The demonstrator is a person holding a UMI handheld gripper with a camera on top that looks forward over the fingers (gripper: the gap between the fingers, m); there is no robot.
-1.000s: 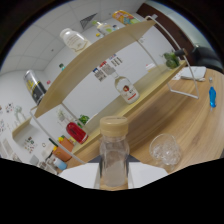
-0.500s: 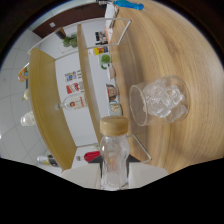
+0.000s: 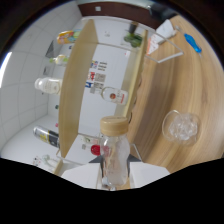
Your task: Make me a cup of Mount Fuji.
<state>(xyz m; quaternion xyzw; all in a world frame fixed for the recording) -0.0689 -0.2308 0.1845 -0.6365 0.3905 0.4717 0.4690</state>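
**Tilted gripper carries a clear bottle beside the ice glass**

The gripper [image 3: 116,181] is rolled hard over, so the room stands nearly on its side in its view. At lower centre of the frame a clear plastic bottle with a tan cap [image 3: 115,152] rises from where the fingers would be; the fingers themselves lie in the dark band along the bottom, so I cannot tell whether they clamp the bottle or merely flank it. The bottle looks nearly empty and see-through.

Compared with half a second ago, the view has rolled further. The clear round glass holding ice cubes [image 3: 181,127] has slid from just right of the bottle's cap out to the right of the frame and looks smaller, now well apart from the bottle. The bottle keeps its place at lower centre.

The glass sits on a light wooden counter [image 3: 200,75] that fills the right side. A small blue object [image 3: 192,42] lies on it at upper right, near a clear stand. Left of centre a wooden shelf board [image 3: 75,95] crosses a white tiled wall [image 3: 27,100]; bottles stand along it, among them a clear bottle with a red and white label [image 3: 114,95] at the middle of the frame.
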